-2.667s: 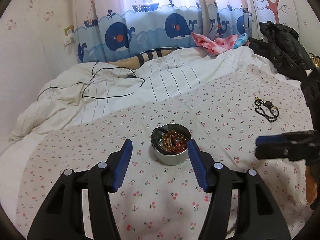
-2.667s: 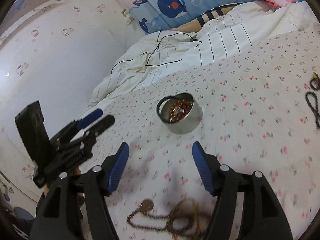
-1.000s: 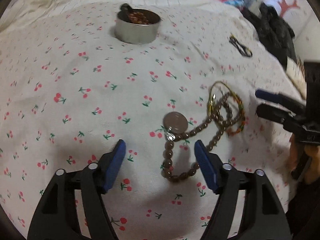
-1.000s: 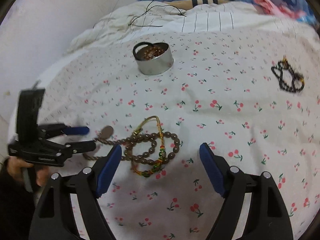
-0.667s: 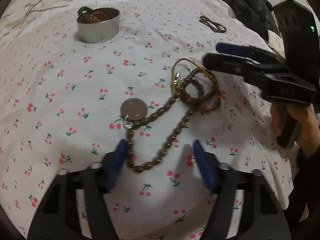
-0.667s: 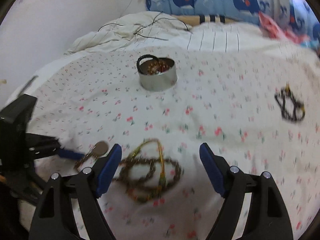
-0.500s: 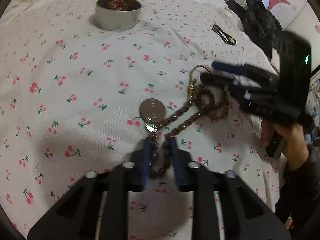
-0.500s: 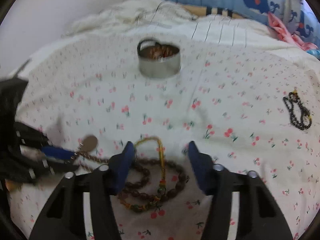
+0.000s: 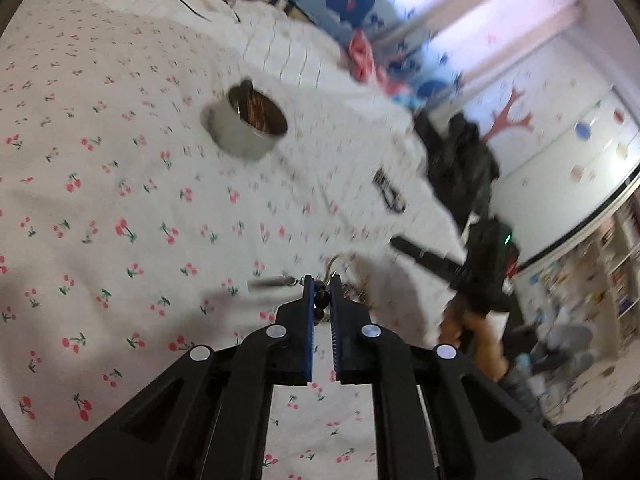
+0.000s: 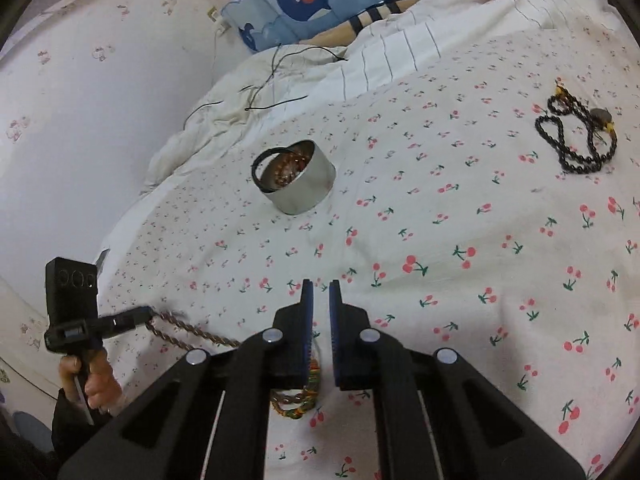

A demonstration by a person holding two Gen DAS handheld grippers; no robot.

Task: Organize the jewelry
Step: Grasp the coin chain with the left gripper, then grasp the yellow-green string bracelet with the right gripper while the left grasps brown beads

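Cherry-print bedsheet [image 10: 460,216]; brown bead necklace [image 10: 188,330] partly hidden behind right gripper [image 10: 320,286].

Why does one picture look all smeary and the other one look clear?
In the left wrist view, the cherry-print sheet, the metal tin and the room at right are streaked by motion blur, while the left hand-held gripper stays sharp. In the right wrist view, the tin and black bead bracelet look crisp. Both views bulge, with dark rounded corners.
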